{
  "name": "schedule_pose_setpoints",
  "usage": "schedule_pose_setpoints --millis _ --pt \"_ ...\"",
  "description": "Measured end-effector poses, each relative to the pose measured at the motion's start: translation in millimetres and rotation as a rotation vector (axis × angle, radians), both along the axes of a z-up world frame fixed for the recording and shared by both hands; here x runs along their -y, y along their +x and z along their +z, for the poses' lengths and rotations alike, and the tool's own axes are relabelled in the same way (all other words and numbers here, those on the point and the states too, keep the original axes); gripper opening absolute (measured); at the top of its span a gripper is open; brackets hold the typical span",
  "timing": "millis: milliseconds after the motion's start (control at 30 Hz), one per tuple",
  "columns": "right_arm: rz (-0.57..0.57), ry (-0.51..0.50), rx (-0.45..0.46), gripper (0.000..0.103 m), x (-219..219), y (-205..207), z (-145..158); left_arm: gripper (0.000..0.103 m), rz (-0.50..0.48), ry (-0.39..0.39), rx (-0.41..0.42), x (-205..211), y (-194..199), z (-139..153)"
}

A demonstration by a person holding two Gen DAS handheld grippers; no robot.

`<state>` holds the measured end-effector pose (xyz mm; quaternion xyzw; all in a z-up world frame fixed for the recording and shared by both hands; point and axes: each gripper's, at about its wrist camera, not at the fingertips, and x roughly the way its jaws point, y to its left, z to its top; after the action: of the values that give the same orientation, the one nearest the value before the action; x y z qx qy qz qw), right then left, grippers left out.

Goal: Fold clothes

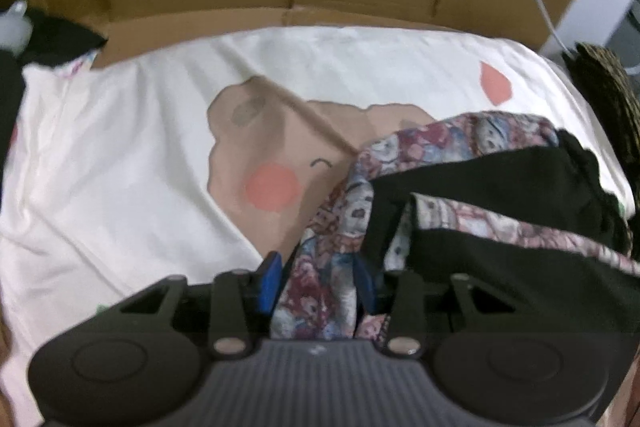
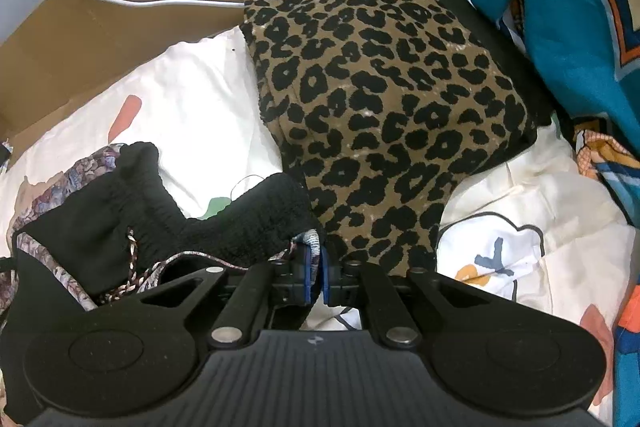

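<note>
Now floral garment (image 1: 320,291) pinched between both sets of closed jaws, left and right.

Two close claw-mounted views down onto one shared floral garment (image 1: 320,291) (image 2: 48,203).

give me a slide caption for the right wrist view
Right claw pinches the floral garment's black waistband beside a folded leopard-print piece on the bedsheet.

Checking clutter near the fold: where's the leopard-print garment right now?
In the right wrist view the leopard-print garment lies centre, ahead of the right gripper, on the white sheet, between the cardboard box and blue blanket.
</note>
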<state>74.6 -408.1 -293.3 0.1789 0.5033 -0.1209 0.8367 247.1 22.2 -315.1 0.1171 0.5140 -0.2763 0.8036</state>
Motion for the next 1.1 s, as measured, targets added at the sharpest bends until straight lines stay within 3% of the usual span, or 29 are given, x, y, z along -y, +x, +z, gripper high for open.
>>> schedule_pose_setpoints --millis 233,467,633,700,767,933,1100 --pt "-0.002 0.017 -0.001 0.007 2.7 -0.7 -2.1 0.042 0.117 -0.151 -0.046 -29.3 10.7 10.7" --pt "-0.003 0.013 -0.008 0.007 1.7 -1.5 -4.9 0.042 0.142 -0.101 -0.097 -24.3 14.5 -10.7" --pt "-0.010 0.020 -0.021 0.008 2.5 -2.1 -8.8 0.041 0.109 -0.053 -0.097 -19.1 7.4 -18.8" --pt "-0.014 0.029 -0.037 0.008 3.6 -1.8 -13.0 0.036 0.104 -0.048 -0.102 -20.9 5.7 -18.4" --pt "-0.017 0.038 -0.061 0.009 4.5 -1.5 -18.4 0.009 0.114 -0.040 -0.105 -25.2 5.6 -17.1" --pt "-0.041 0.090 -0.068 0.006 10.7 -4.8 -27.8 0.005 0.181 -0.065 -0.062 -45.8 -1.2 1.4" --pt "-0.024 0.079 -0.041 0.004 5.1 -2.6 -22.9 0.003 0.256 -0.059 -0.022 -69.6 -4.6 20.4"
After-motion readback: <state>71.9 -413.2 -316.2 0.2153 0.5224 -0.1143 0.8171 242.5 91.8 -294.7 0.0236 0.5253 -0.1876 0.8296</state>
